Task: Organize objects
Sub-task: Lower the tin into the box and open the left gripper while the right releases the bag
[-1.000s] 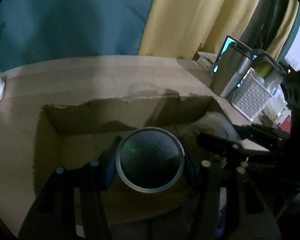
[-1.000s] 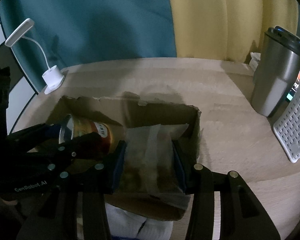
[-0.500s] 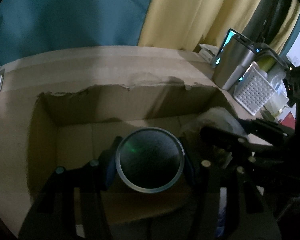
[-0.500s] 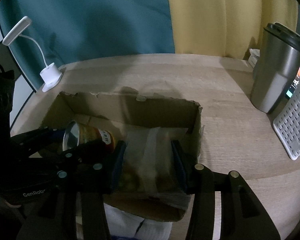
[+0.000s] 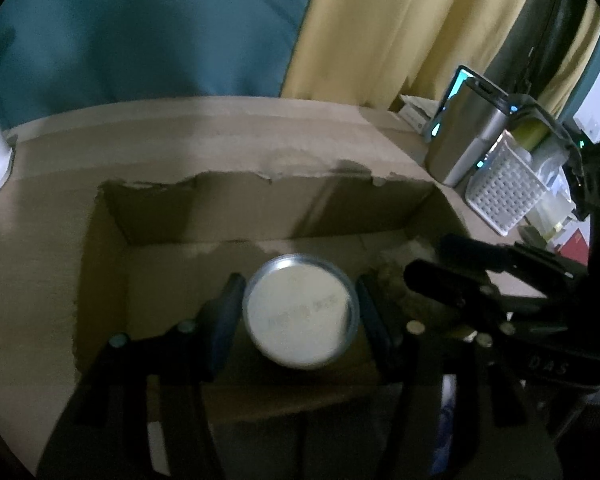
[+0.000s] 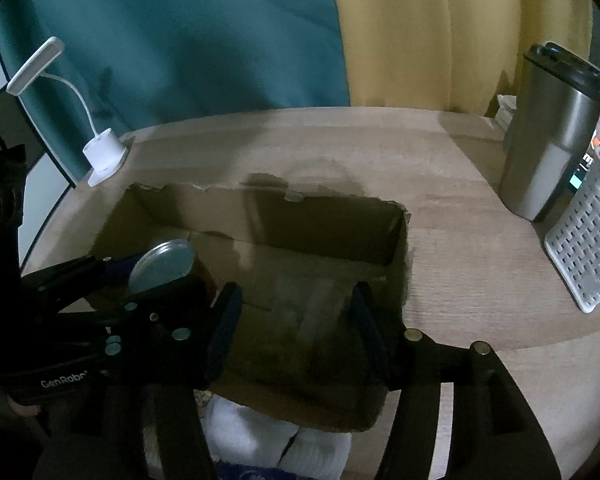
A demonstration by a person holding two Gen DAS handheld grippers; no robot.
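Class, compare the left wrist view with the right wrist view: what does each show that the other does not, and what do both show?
Only the left wrist view shows the can end-on between the opening left gripper jaws. Only the right wrist view shows the whole white desk lamp and the bag between the opening right gripper jaws. Both show the cardboard box, steel tumbler and white basket.

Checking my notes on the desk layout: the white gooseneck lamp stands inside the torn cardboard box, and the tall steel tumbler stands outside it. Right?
Not quite. The white gooseneck lamp stands outside the torn cardboard box, on the wooden table beyond its far left corner. The tall steel tumbler is outside, as you say. The right wrist view shows it.
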